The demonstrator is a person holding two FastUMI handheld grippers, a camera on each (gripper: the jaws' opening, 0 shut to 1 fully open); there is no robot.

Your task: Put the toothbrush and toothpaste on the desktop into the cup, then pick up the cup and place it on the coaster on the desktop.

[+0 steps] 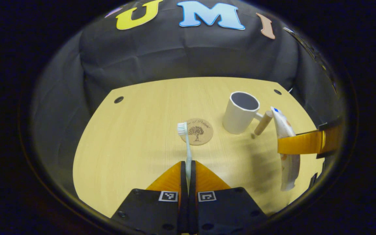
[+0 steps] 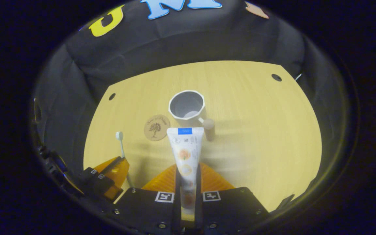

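Observation:
My left gripper (image 1: 188, 169) is shut on a pale toothbrush (image 1: 186, 143), bristle head up, raised above the wooden desktop (image 1: 135, 137). The right gripper (image 2: 187, 173) is shut on a white toothpaste tube (image 2: 185, 150), whose flat end points toward the cup. A white cup (image 1: 240, 112) with a wooden handle (image 1: 263, 123) stands upright on the desktop, its mouth empty in the right gripper view (image 2: 187, 106). A round brown coaster (image 1: 197, 131) with a tree print lies left of the cup. In the left gripper view the right gripper (image 1: 284, 145) holds the toothpaste tube (image 1: 286, 147) at the right edge.
Black cloth walls close in the desktop at the back and sides. Small dark holes (image 1: 118, 99) (image 1: 277, 91) sit near the desktop's far corners. In the right gripper view the left gripper (image 2: 122, 163) with the toothbrush (image 2: 120, 143) is at the lower left.

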